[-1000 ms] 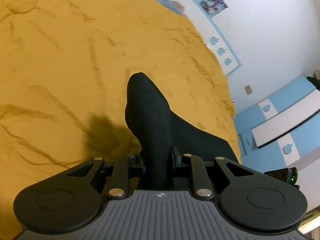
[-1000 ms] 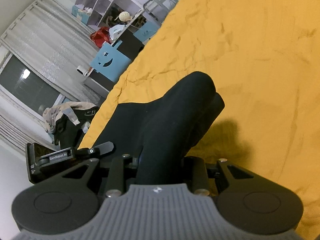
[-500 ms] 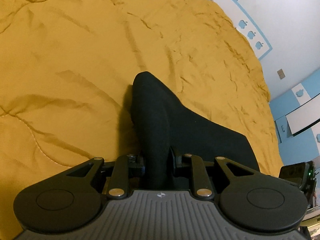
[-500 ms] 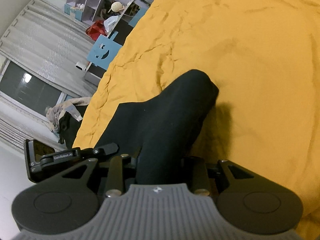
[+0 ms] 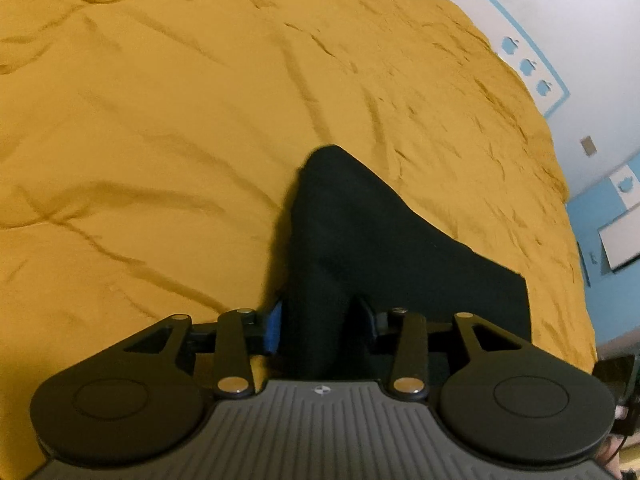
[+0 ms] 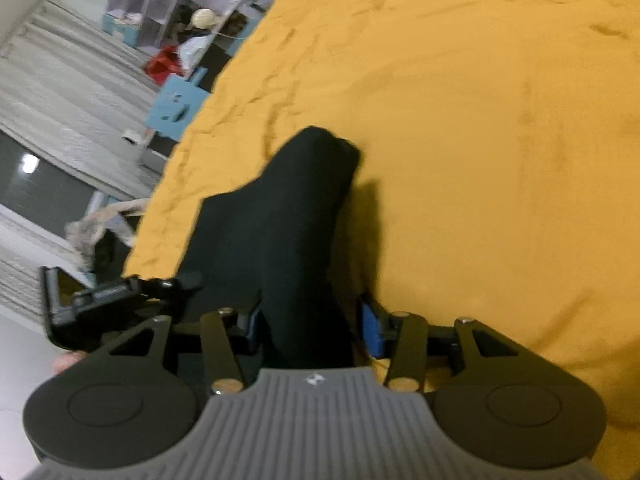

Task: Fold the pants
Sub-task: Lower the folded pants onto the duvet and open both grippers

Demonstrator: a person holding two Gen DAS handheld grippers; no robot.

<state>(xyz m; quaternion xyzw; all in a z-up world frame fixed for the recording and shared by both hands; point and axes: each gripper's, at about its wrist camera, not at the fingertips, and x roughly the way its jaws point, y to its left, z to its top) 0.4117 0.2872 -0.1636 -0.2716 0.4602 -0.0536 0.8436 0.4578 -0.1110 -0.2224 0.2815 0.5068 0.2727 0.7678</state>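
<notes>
The black pants (image 5: 360,240) lie on a mustard-yellow bedspread (image 5: 160,120). A fold of them runs back between the jaws of my left gripper (image 5: 320,320). The jaws have parted and blue pads (image 5: 273,328) show beside the cloth. In the right wrist view the pants (image 6: 280,216) run back between the jaws of my right gripper (image 6: 310,326). Those jaws have parted too, with a blue pad (image 6: 370,332) clear of the cloth. The other gripper (image 6: 100,300) shows at the left of that view.
The bedspread (image 6: 480,120) fills most of both views and is creased. A white wall with blue trim (image 5: 532,68) stands beyond the bed's far right edge. Curtains (image 6: 48,92), a blue chair (image 6: 176,108) and shelves (image 6: 168,8) stand beyond the bed's left edge.
Both grippers have come down closer to the bed with the pants. Both sets of jaws have widened, and the blue pads now show beside the cloth.
</notes>
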